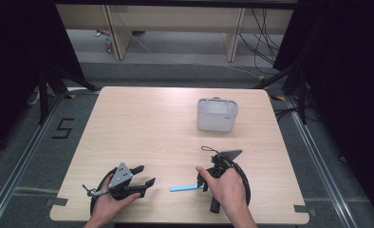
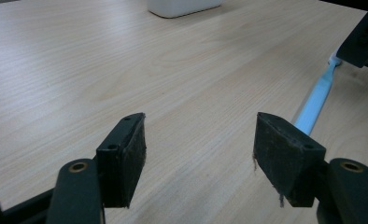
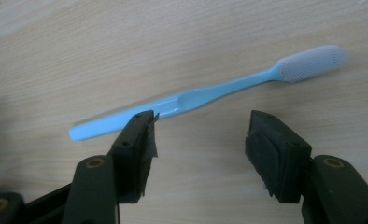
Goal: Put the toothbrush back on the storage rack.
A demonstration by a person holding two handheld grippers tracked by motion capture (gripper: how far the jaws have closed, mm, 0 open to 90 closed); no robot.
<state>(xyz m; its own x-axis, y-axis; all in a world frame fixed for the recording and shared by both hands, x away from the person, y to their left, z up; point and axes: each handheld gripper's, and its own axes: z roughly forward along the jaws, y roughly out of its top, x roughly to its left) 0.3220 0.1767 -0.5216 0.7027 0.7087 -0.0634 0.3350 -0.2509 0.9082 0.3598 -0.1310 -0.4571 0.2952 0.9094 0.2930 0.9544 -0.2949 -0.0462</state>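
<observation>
A: Describe the work surface.

B: A light wooden table (image 1: 147, 128) stands on a grey floor, with dark curtains at both sides and wooden furniture legs behind it.

A: State the condition at the near edge, left side.

B: The left gripper (image 1: 146, 175) rests low over the table in the person's left hand (image 1: 110, 202), pointing right. In the left gripper view its jaws stand wide apart with bare wood between them. Nothing is held.

A: And the near edge, right side?

B: The right gripper (image 1: 200, 181) sits in the right hand (image 1: 229, 190), pointing left toward the toothbrush. In the right gripper view its jaws stand wide, with nothing between the pads.

A: Locate the toothbrush.

B: The light blue toothbrush (image 3: 196, 95) lies flat on the table, near the front edge, between the two grippers. In the high view its handle end points left and its bristle end lies just by the right gripper. In the right gripper view it lies just beyond the jaw tips, crosswise, pale bristle head to that picture's right. The pads do not press on it.

A: What stands farther back?

B: A white rectangular container (image 1: 216, 114) stands upright on the far right part of the table, well apart from both grippers.
</observation>
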